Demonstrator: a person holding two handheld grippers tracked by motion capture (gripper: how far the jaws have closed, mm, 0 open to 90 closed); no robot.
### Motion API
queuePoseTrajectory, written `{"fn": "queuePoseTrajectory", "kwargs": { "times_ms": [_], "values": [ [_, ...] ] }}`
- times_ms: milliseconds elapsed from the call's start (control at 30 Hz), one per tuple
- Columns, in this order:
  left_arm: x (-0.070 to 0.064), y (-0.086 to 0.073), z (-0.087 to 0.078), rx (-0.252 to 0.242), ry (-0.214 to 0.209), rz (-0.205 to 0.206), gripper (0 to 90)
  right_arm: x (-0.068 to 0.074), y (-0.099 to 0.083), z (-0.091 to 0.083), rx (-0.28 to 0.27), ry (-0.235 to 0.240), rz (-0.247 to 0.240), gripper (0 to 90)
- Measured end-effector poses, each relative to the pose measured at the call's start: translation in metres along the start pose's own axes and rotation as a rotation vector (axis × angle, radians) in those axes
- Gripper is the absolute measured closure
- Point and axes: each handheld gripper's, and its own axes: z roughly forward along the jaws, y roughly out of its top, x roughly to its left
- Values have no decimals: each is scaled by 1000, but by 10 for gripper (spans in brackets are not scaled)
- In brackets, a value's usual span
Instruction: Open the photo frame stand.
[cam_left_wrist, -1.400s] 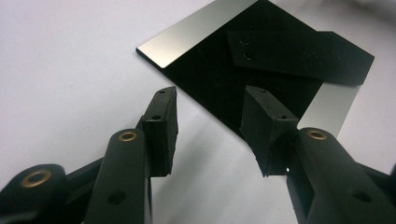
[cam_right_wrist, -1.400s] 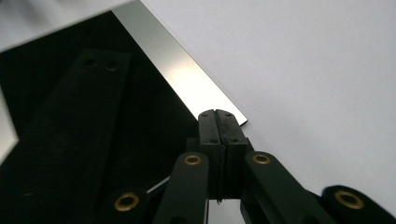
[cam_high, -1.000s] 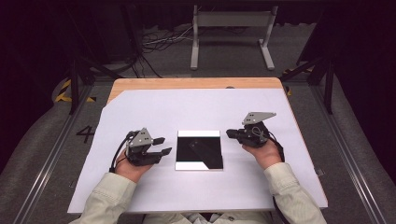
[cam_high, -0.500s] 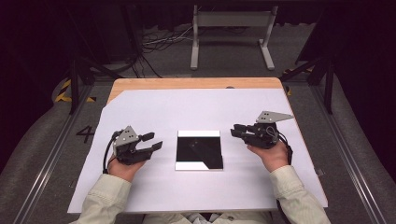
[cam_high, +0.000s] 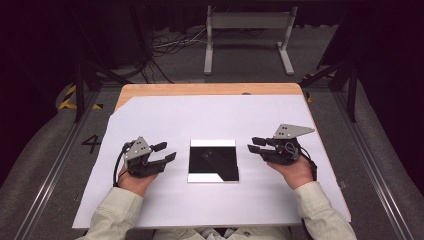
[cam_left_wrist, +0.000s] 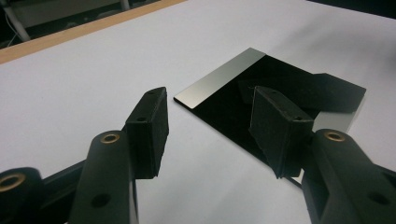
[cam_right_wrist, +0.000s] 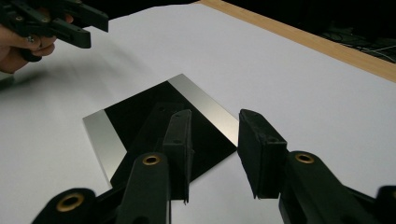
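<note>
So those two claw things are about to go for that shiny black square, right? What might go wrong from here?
The black square lies flat on the white sheet, so the fingers may find no edge to catch and just push it along.

Its surface is glossy and mirror-like, so hard fingers could scratch or smudge it.

The left gripper and right gripper sit open on opposite sides; closing in together, they might bump each other or wrinkle the sheet.
</note>
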Motion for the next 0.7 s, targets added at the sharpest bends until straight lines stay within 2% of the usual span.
{"fn": "queuePoseTrajectory", "kwargs": {
  "times_ms": [200, 233, 300, 333, 367, 400, 533, 700],
  "values": [
    [0, -1, 1, -1, -5, 0, 465, 9, -2, -1, 24, 15, -41, 642],
    [1, -1, 1, 2, -1, 8, 463, 9, -3, -1, 26, 18, -48, 641],
    [0, -1, 1, 3, 0, 53, 457, 11, -3, 0, 36, 24, -59, 639],
    [0, -1, 1, 3, 0, 53, 455, 11, -3, 0, 36, 24, -59, 639],
    [1, -2, 1, 6, -3, 75, 455, 12, -3, 1, 47, 31, -64, 634],
    [1, -3, 1, 9, -8, 79, 455, 12, -3, 2, 58, 38, -69, 633],
    [4, -5, 2, 10, -32, 63, 455, 16, -6, 5, 78, 47, -94, 633],
    [3, -5, 3, 17, -37, 72, 455, 20, -8, 6, 91, 52, -109, 633]
  ]
}}
